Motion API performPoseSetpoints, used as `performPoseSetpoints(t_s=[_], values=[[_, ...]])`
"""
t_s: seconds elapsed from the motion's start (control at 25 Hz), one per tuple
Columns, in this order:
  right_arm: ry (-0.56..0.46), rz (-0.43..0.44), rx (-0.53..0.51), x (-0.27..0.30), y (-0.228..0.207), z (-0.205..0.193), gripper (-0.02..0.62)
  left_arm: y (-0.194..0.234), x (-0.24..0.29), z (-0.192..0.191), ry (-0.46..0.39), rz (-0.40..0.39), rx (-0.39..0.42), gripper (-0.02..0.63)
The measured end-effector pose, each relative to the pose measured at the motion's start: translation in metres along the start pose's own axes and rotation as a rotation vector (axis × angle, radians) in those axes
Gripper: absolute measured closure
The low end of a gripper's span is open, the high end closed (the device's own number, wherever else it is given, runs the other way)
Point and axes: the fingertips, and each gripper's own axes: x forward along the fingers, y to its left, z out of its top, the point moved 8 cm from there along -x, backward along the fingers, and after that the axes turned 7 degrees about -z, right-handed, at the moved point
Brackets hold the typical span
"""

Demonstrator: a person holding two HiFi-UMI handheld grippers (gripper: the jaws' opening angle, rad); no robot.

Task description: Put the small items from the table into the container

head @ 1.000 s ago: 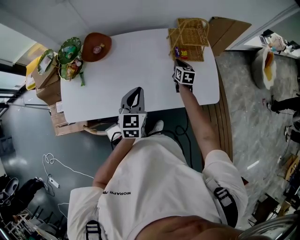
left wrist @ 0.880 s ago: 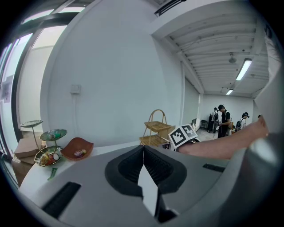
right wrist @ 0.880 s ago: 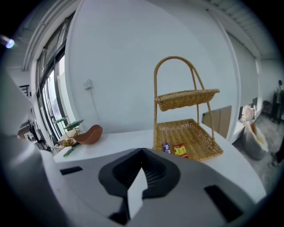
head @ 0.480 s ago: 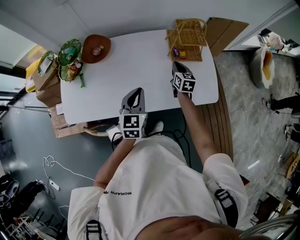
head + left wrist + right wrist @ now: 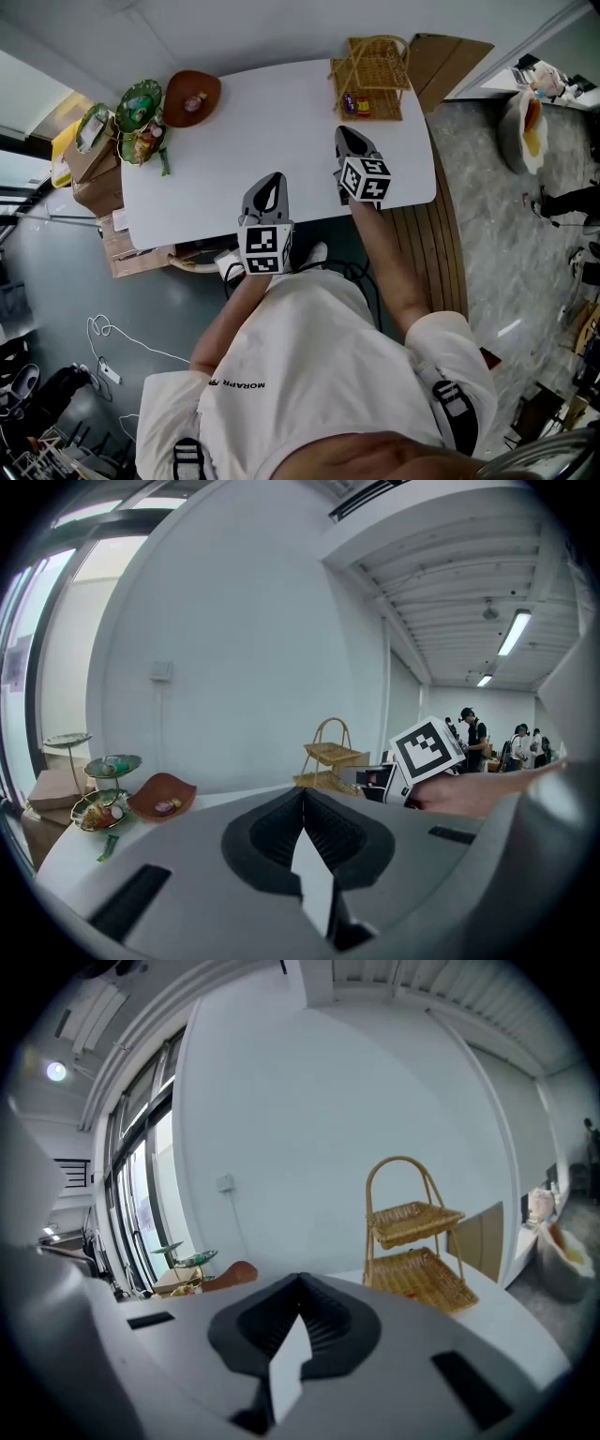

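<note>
Right now nothing is being carried. Nearest the person, at 6 o'clock on the table (image 5: 272, 122), the left gripper (image 5: 272, 180) hangs over the near edge. Its jaws are pressed together with nothing in them. A bit farther, at about 4 o'clock, the right gripper (image 5: 343, 133) is also pressed together and empty. It points toward the basket (image 5: 384, 67), which stands just past it at 1 o'clock. Two small packets (image 5: 357, 104) already lie in the bottom tray of the basket. The middle of the table looks bare. Far off at 11 o'clock sits a brown bowl (image 5: 212, 84) with a little sweet (image 5: 194, 97) in it. Just beside it, at 10 o'clock, is a green stand (image 5: 131, 94) with more small bits I cannot make out. So I think this is the gap between two trips: some things are in, and the next one must be fetched. The sweet in the bowl looks like the next thing to get. That calls for a gripper to go across to 11 o'clock, spread its jaws, come down into the bowl and pinch the sweet softly. The left gripper is on that side, so it may be the handier one. The sweet is small and the bowl is curved, so it could slip away.
</note>
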Motion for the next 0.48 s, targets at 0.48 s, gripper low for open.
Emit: performPoseSetpoints(t_s=[0.48], values=[[-0.094, 0.011, -0.061, -0.046, 0.039, 0.019, 0.581, 0.003, -0.003, 0.007, -0.038, -0.002, 0.001, 0.601]])
